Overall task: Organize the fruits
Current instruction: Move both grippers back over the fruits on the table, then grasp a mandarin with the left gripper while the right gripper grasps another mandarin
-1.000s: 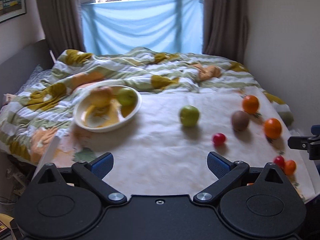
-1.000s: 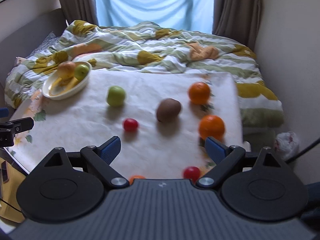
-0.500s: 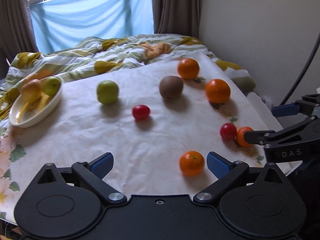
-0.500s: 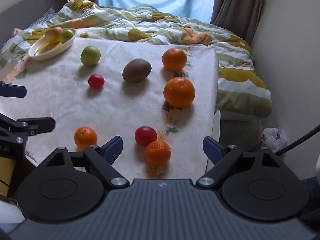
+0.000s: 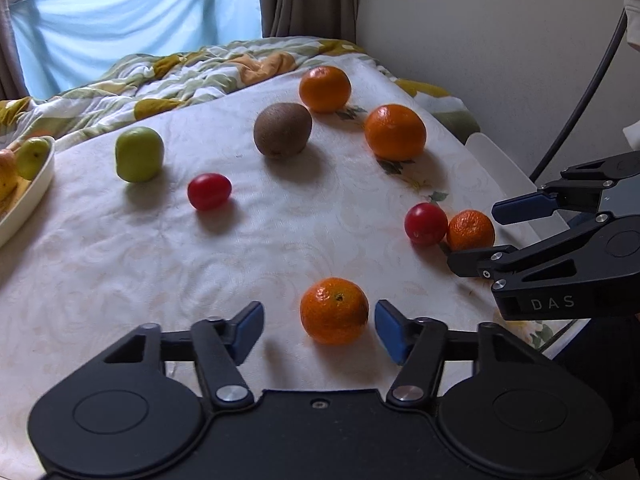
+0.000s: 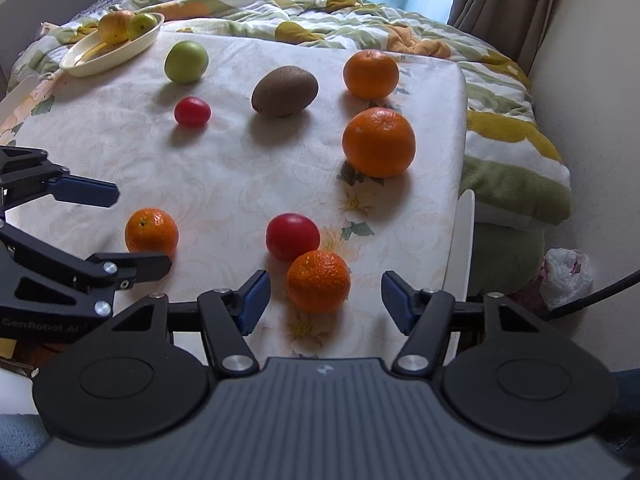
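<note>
Fruit lies loose on a white floral cloth (image 5: 120, 264). My left gripper (image 5: 319, 330) is open with a small mandarin (image 5: 334, 310) between its blue pads, not gripped. My right gripper (image 6: 325, 300) is open around another mandarin (image 6: 318, 281), which touches a red tomato (image 6: 293, 237). Farther off lie two large oranges (image 6: 379, 142), (image 6: 371, 73), a kiwi (image 6: 285, 91), a second red tomato (image 6: 192, 111) and a green apple (image 6: 186, 61). A cream bowl (image 6: 86, 58) at the far left holds a yellow-red apple (image 6: 114, 24) and a green fruit (image 6: 141, 24).
A rumpled green, yellow and white quilt (image 6: 320, 20) lies behind the cloth, with a blue curtain (image 5: 132, 20) beyond. A wall (image 5: 500, 40) is close on the right. The cloth's right edge (image 6: 460, 160) drops to the floor, where a plastic bag (image 6: 568, 276) lies.
Both grippers have moved forward and down toward the near fruit. The left now brackets the near mandarin and the right brackets the mandarin beside the tomato. Both jaws have narrowed a little.
</note>
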`<state>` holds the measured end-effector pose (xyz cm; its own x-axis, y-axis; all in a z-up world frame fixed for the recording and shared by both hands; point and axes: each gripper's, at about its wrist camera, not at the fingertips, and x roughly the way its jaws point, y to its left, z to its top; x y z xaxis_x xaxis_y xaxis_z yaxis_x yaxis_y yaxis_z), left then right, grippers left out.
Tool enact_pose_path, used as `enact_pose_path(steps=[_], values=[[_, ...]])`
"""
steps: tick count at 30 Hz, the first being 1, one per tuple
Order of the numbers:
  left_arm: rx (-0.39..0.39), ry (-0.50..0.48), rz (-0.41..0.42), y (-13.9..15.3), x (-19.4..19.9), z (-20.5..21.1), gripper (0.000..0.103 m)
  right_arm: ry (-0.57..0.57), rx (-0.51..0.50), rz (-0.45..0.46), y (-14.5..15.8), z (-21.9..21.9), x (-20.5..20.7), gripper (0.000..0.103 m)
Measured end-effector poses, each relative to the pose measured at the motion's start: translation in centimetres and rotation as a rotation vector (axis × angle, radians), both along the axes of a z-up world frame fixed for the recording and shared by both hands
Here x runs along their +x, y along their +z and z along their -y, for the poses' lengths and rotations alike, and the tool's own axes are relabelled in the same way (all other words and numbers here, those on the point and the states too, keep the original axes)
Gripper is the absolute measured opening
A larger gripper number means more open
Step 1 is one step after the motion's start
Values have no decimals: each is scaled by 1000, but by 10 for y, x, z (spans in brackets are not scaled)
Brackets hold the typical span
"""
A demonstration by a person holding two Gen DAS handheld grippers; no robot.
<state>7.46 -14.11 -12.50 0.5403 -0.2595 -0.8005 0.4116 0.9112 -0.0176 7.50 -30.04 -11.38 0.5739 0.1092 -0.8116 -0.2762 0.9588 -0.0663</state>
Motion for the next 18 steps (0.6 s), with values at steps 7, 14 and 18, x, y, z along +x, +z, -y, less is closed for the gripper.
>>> enact_pose_path(steps=[7,14,18], values=[[10,-43,-1,-3,-2,3,41,9,3,-19,-7,0,3,69],[2,-26,-9,-2,-5,-6,41,7,2,-12,-8,0,5,58],[-9,-4,-18,-1,-6,-11,41,9,8,-7,-9,-2,5,52]])
